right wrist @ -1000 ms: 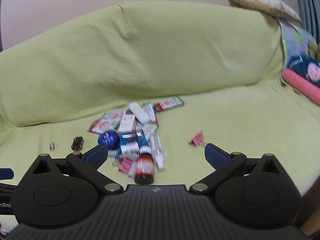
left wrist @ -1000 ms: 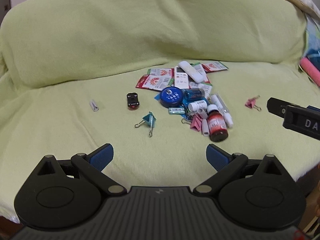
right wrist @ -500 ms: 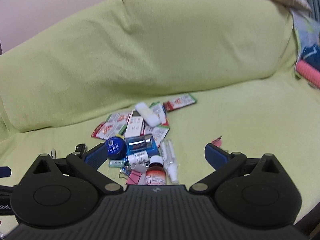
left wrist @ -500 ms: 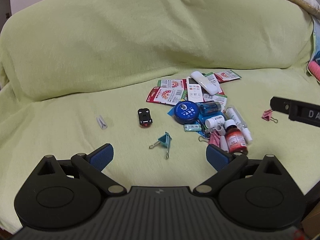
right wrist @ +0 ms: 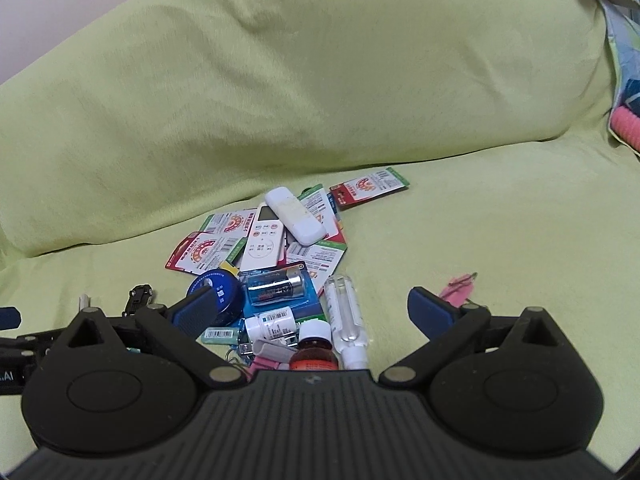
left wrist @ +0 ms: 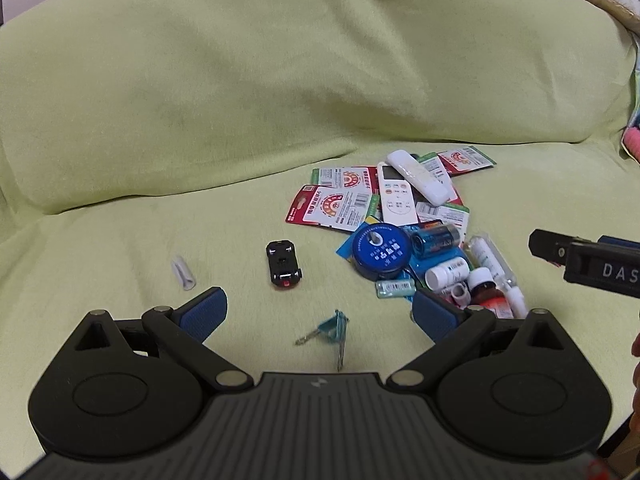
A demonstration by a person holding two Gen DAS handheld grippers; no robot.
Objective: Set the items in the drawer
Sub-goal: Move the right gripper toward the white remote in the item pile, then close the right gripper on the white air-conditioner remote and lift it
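Observation:
A pile of small items lies on a green-covered sofa seat (left wrist: 120, 240): two white remotes (left wrist: 396, 196), red and white card packs (left wrist: 332, 206), a blue round tin (left wrist: 381, 251), batteries in a blue pack (right wrist: 278, 289), a white pill bottle (right wrist: 272, 322), a brown bottle with red label (right wrist: 314, 352) and a clear tube (right wrist: 346, 314). A black toy car (left wrist: 283, 264), a teal binder clip (left wrist: 334, 330) and a grey plug (left wrist: 183, 274) lie apart to the left. My left gripper (left wrist: 320, 314) is open above the teal clip. My right gripper (right wrist: 308, 310) is open over the pile's near end. No drawer is in view.
A pink binder clip (right wrist: 458, 285) lies alone to the right of the pile. The sofa back (right wrist: 320, 80) rises behind. A pink roll (right wrist: 626, 125) and patterned cushions sit at the far right. The right gripper's black body (left wrist: 592, 266) juts into the left wrist view.
Both grippers have come lower and closer to the items. The pile and the teal clip now sit nearer the fingers. Both stay open.

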